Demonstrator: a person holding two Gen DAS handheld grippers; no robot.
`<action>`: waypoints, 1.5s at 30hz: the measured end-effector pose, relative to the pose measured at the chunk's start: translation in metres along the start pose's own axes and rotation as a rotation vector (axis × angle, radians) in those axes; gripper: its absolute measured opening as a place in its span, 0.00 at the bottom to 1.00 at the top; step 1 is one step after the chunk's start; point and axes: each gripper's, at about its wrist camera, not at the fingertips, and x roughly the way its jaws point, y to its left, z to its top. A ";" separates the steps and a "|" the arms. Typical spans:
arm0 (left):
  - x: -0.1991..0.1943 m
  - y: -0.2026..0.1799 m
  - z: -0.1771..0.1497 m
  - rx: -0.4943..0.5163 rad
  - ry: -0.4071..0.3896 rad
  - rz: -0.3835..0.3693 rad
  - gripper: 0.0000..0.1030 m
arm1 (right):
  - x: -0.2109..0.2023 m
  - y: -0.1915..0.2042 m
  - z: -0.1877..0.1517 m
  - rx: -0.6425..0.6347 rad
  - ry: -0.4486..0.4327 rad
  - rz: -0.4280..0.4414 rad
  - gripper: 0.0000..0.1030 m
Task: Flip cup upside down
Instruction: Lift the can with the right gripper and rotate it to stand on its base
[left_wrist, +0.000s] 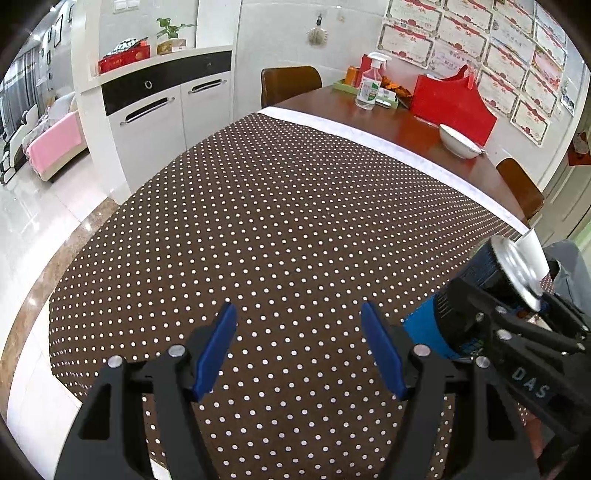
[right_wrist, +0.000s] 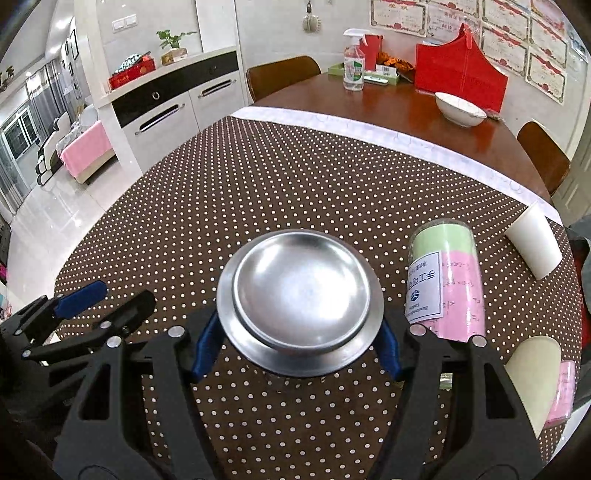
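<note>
My right gripper (right_wrist: 297, 339) is shut on a dark cup with a shiny steel base (right_wrist: 299, 295). The base faces the camera and the blue pads press on its sides. In the left wrist view the same cup (left_wrist: 480, 291) shows at the right, dark blue with its steel end (left_wrist: 517, 273) turned up and away, held in the right gripper's black fingers (left_wrist: 517, 332). My left gripper (left_wrist: 299, 350) is open and empty, low over the dotted tablecloth (left_wrist: 258, 229). It also shows at the left edge of the right wrist view (right_wrist: 92, 306).
A clear tube of green and pink paper (right_wrist: 447, 280) lies right of the cup. A white paper cup (right_wrist: 532, 240) lies on its side further right. Another roll (right_wrist: 535, 380) lies at the near right. A white bowl (right_wrist: 460, 109), a spray bottle (right_wrist: 352, 62) and a red bag (right_wrist: 458, 74) stand at the far end.
</note>
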 end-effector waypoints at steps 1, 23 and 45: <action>0.001 -0.001 0.000 0.002 0.001 0.004 0.67 | 0.002 0.000 0.000 0.001 0.004 0.001 0.65; 0.009 0.010 -0.007 -0.004 0.027 0.047 0.67 | 0.007 0.011 -0.012 -0.051 -0.025 0.015 0.64; -0.032 0.020 -0.036 -0.020 -0.016 0.084 0.67 | -0.016 0.010 -0.037 -0.010 -0.023 0.087 0.76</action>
